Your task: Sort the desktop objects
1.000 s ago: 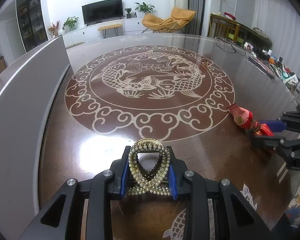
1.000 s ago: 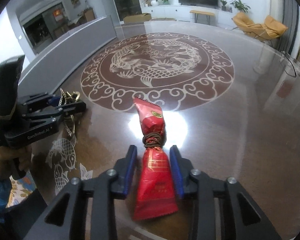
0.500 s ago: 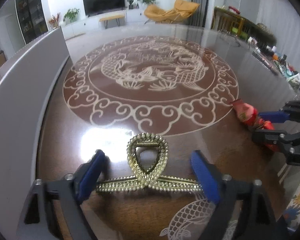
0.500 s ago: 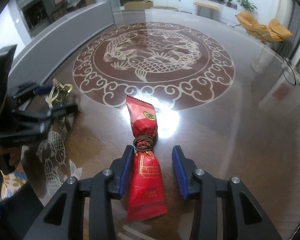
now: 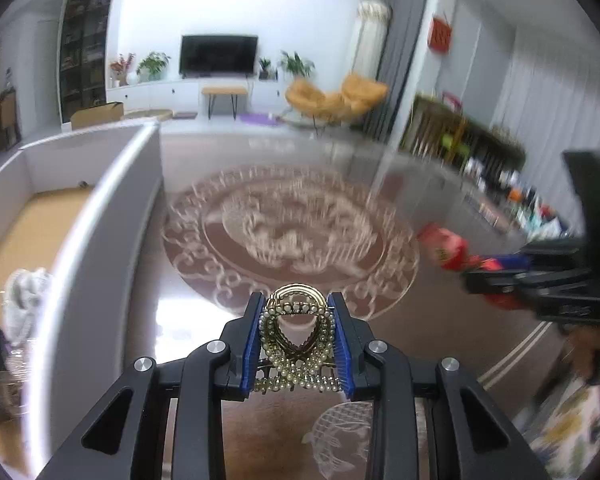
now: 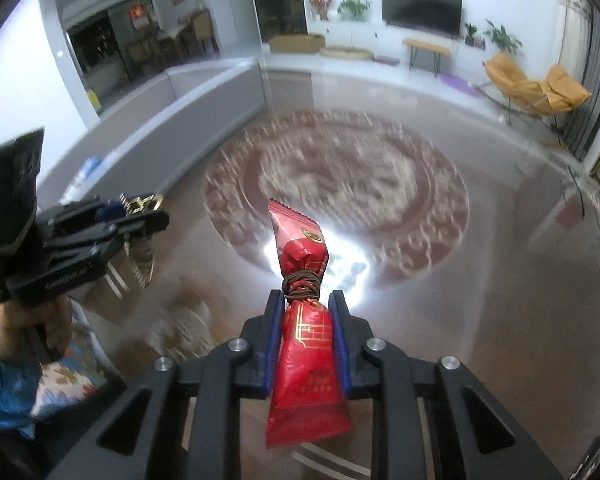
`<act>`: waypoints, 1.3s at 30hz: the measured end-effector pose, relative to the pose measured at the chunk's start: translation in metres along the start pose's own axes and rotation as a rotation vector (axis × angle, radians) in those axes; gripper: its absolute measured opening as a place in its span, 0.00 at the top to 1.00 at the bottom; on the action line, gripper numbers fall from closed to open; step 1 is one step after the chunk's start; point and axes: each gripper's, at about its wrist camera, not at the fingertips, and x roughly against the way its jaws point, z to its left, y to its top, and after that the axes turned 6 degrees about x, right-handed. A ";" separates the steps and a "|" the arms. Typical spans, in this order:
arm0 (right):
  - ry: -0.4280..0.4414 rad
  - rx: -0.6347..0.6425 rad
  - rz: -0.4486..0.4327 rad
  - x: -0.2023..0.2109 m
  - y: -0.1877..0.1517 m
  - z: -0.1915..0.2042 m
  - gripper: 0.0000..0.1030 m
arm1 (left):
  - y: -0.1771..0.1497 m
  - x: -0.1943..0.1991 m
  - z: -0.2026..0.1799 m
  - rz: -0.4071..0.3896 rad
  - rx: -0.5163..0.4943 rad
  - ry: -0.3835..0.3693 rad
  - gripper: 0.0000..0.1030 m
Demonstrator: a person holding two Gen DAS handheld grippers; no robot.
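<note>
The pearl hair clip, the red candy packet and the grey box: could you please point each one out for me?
pearl hair clip [image 5: 296, 334]: left wrist view, on its beaded loop.
red candy packet [image 6: 306, 356]: right wrist view, on its lower body.
grey box [image 5: 112, 216]: left wrist view, on its near wall.

A gold hair claw [image 5: 296, 336] set with small pearl beads forms a teardrop loop over a crossed base bar; it stands upright, pinched at both sides of the loop between blue-padded fingers [image 5: 252, 340], clear of the tabletop [image 5: 420, 320]. At 3 o'clock from it, a red foil snack packet [image 6: 306, 332], tied at its waist with brown cord, points its serrated end toward 12 o'clock, clamped below the cord.
</note>
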 end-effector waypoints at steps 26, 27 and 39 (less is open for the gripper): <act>0.260 0.277 0.114 -0.145 0.218 0.290 0.14 | 0.044 0.080 0.267 0.189 0.380 0.443 0.18; 0.253 0.278 0.107 -0.145 0.217 0.289 0.11 | 0.044 0.084 0.267 0.178 0.384 0.437 0.15; 0.174 0.273 -0.013 -0.078 0.237 0.264 0.00 | 0.061 0.130 0.220 0.085 0.327 0.599 0.00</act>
